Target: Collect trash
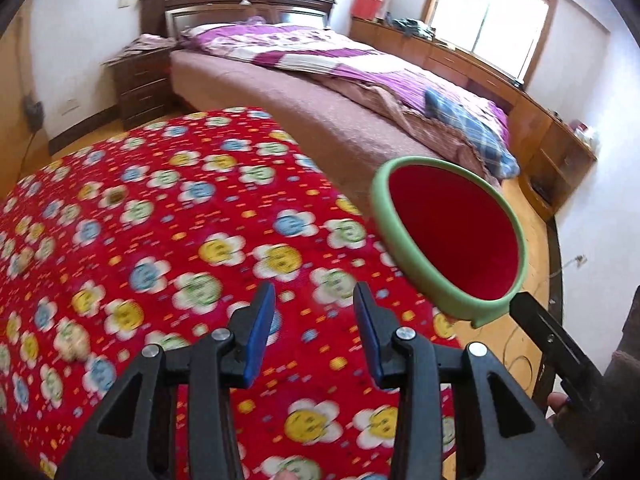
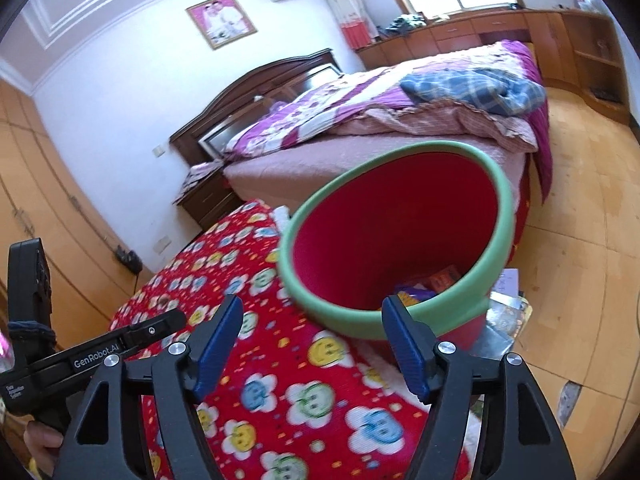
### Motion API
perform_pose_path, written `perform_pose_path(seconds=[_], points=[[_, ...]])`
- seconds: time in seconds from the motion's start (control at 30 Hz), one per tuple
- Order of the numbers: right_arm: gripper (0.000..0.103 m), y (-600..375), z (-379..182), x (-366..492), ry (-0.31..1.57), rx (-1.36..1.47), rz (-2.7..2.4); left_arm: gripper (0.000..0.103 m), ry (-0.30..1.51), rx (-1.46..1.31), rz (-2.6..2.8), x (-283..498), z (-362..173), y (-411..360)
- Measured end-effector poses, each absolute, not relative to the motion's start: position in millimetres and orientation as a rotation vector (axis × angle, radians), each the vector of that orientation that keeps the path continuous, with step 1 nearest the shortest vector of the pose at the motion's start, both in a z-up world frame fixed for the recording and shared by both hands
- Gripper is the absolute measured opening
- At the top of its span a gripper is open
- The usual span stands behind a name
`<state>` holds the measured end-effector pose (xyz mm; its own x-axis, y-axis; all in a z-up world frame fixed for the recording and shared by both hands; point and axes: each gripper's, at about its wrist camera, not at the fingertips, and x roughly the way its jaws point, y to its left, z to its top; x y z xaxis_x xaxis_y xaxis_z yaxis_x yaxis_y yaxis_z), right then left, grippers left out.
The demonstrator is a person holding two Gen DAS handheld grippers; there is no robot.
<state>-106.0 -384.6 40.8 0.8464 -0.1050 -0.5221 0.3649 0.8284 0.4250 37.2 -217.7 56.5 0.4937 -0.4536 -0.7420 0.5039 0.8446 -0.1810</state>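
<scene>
The left gripper (image 1: pixel 314 334) hangs above a red flowered blanket (image 1: pixel 168 216), its blue fingers (image 1: pixel 260 336) parted with nothing between them. The right gripper (image 2: pixel 312 346) is likewise released, its fingers (image 2: pixel 404 348) spread wide and empty, the right-hand one overlapping the near rim of the bin in view, contact uncertain. A red bin (image 2: pixel 400 240) with a green rim stands beside the blanket's edge, tilted toward the camera, between the blanket and the bed (image 2: pixel 360 128). Colourful wrappers (image 2: pixel 432 282) lie at its bottom. A small pale crumpled scrap (image 1: pixel 74 344) rests on the blanket, well left of the left gripper.
</scene>
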Motion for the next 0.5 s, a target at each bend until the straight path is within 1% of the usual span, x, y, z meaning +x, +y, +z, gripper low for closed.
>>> perform_pose_path(seconds=[0.5], points=[[0.076, -309.5, 51.6, -98.5, 0.51, 0.392, -0.148, 0.041, 0.804, 0.011, -0.39, 9.6, 65.5, -129.7]])
